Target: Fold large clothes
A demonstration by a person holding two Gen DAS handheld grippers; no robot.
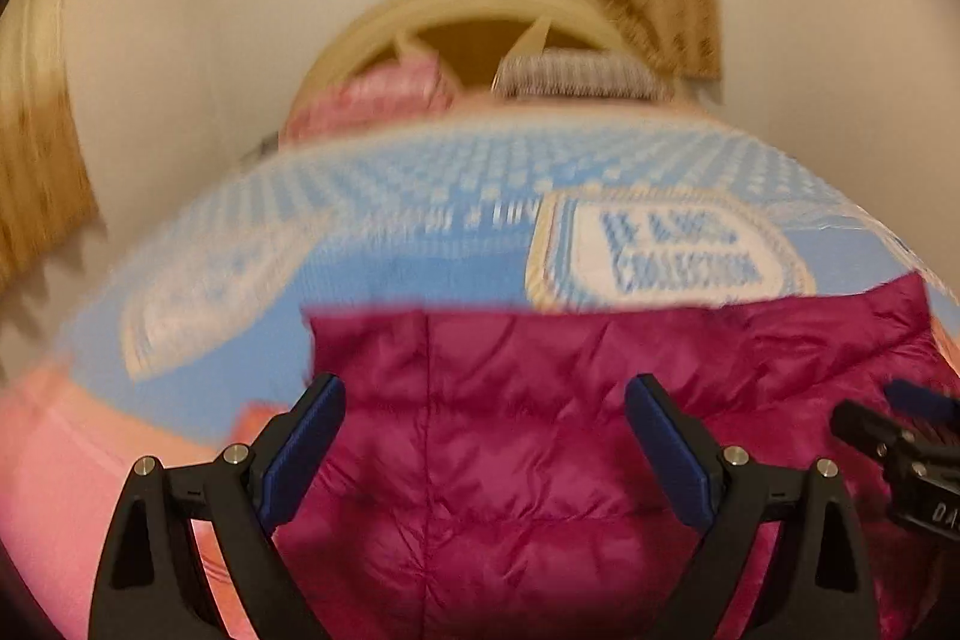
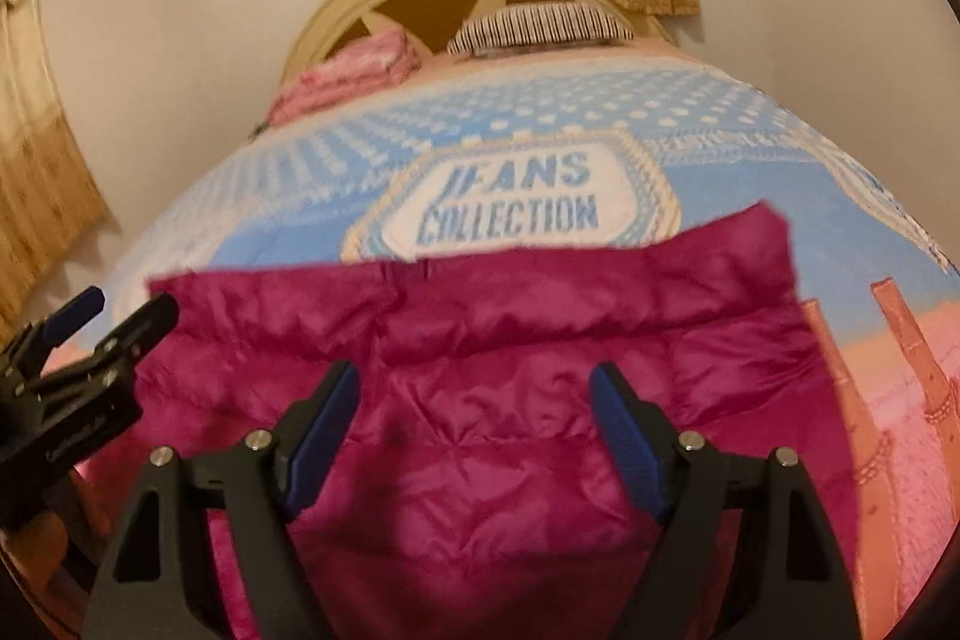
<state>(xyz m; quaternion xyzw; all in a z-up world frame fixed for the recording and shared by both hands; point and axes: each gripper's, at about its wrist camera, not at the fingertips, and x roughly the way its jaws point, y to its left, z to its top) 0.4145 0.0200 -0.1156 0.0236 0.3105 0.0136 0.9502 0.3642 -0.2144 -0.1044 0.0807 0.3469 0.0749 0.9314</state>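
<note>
Both tools, left [image 1: 485,451] and right [image 2: 474,436], spread wide over jacket [image 2: 480,340] on bed [image 2: 750,172], gripping nothing. Slick puffy fabric could slip from a shallow pinch.

Glowing warm and dim indoors; smearing heavily with motion blur across the left wrist view (bedspread [image 1: 420,232] lettering unreadable), staying sharper on the right; bending and darkening at the fisheye edges.

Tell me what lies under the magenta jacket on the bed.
The jacket lies on a blue bedspread with a "JEANS COLLECTION" patch, turning pink toward the near edge. Whatever is directly beneath the jacket is covered.
</note>
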